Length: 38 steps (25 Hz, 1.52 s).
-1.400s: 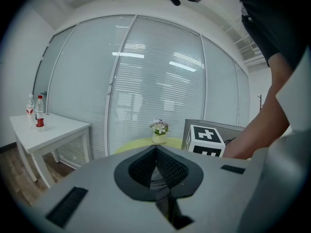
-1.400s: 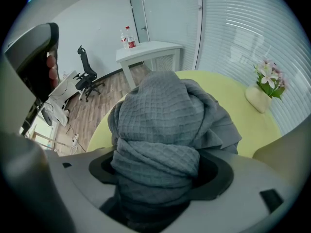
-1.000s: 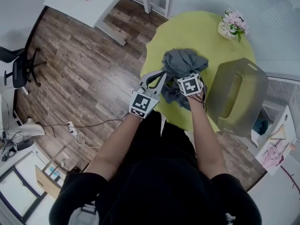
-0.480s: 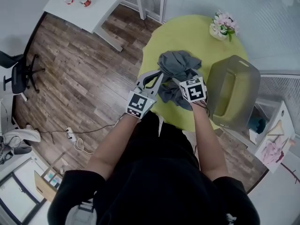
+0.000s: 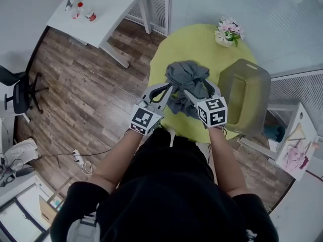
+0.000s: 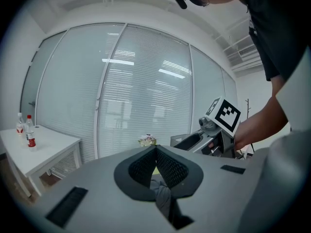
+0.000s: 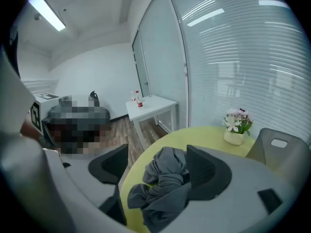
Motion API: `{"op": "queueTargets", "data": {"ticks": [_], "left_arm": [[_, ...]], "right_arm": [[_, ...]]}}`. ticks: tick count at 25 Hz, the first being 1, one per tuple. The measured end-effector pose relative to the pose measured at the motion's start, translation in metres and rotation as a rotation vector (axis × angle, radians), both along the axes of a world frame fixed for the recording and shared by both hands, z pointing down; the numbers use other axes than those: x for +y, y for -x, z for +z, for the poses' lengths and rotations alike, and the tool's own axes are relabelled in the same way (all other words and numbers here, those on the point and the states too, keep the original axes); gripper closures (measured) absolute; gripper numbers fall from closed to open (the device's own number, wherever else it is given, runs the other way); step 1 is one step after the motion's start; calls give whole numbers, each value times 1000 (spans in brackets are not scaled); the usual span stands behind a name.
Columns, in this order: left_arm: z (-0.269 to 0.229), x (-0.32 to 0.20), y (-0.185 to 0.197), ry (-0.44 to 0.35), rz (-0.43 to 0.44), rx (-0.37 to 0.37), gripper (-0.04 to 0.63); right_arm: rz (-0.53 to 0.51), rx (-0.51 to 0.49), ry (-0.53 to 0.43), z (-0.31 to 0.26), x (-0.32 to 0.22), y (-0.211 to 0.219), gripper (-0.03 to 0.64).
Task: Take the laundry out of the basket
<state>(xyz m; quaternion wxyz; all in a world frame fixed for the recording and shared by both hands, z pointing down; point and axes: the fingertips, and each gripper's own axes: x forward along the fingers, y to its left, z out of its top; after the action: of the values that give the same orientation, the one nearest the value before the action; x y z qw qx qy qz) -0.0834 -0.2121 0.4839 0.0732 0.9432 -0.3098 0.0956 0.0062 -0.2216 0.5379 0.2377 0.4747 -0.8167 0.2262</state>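
Note:
A crumpled grey garment [image 5: 187, 82] lies on the round yellow table [image 5: 202, 42], left of the grey laundry basket [image 5: 247, 97]. My left gripper [image 5: 169, 88] is at the garment's near-left edge. In the left gripper view its jaws [image 6: 156, 152] are shut on a fold of the grey cloth [image 6: 163, 194]. My right gripper [image 5: 196, 94] hovers at the garment's near-right side. It stands open [image 7: 158, 164], with the garment [image 7: 163, 186] lying between and below its fingers, apart from both pads. The inside of the basket is hidden.
A small pot of pink flowers [image 5: 227, 31] stands at the table's far edge. A white side table with bottles [image 5: 96, 9] sits far left on the wood floor, and an office chair [image 5: 20, 87] farther left. Shelving with clutter [image 5: 292, 145] is right of the basket.
The right gripper has drawn back toward the person, off the garment's near side. The left gripper has shifted slightly the same way. The garment stays on the table.

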Motion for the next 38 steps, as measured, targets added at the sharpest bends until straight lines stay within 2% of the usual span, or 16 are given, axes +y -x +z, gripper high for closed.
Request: {"op": "queueTargets", "data": {"ticks": [9,14,16,19,21,28,38], "left_arm": [[-50,32,-6,-26,116,26,592],[-70,52,-9,-52,194,40,592],[-77,60,-11,-57,216,59,592],[-85,69,-13,-57,241,83,592],[-91,73,-14,-59,248,96,592],[-105,80,-16,-72,253,130,592],[-104,84,-20,-75,265,131,592]], "right_arm": [[35,-123,-218,-78,45,9,229],[62,-179,-330,-113,72,13,272],[76,-185,-385,-125,80,14,345],[85,-160,-462,-140,90,16,527],[79,-150,-487,-145,95,19,563],[54,-162,-549,-160,102,26,594],[41,-169,-566,-163,107,27,595]]}}
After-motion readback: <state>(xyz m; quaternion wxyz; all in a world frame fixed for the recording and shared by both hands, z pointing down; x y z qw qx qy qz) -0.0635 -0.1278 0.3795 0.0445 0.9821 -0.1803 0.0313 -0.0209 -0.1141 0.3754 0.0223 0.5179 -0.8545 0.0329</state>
